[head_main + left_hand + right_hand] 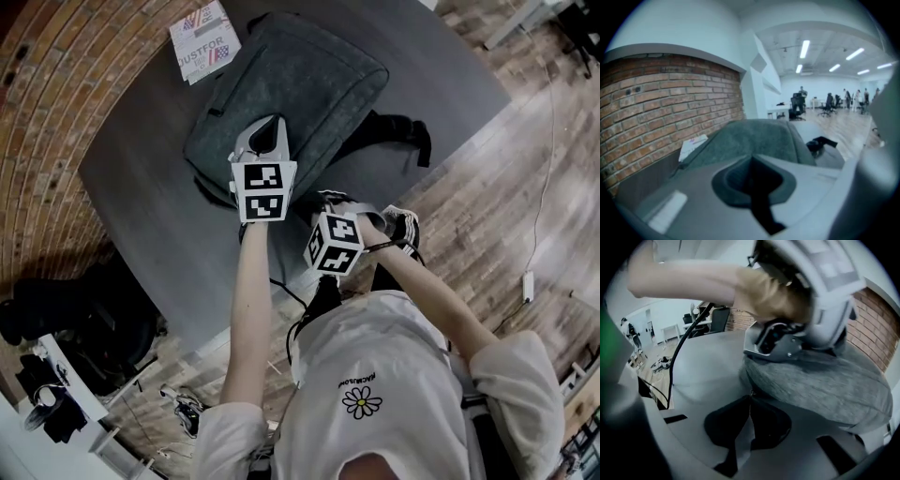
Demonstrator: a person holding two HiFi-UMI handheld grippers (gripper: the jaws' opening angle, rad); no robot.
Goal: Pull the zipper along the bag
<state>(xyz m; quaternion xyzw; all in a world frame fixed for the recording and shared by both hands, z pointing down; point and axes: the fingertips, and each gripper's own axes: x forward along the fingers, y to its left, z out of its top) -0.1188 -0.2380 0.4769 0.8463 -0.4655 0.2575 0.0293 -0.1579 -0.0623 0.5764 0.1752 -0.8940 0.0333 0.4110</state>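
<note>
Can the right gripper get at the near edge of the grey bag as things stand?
Probably yes: the right gripper, jaws together, has its tip right at the near edge of the grey bag. The left gripper sits on top of the bag, clear of that edge.

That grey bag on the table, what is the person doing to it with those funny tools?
A person holds a gripper in each hand over the grey bag on the dark table. The left gripper sits on top of the bag with its jaws together. The right gripper points at the bag's edge, jaws together, tips right at the seam. Whether it has caught the zipper pull is too small to tell.
</note>
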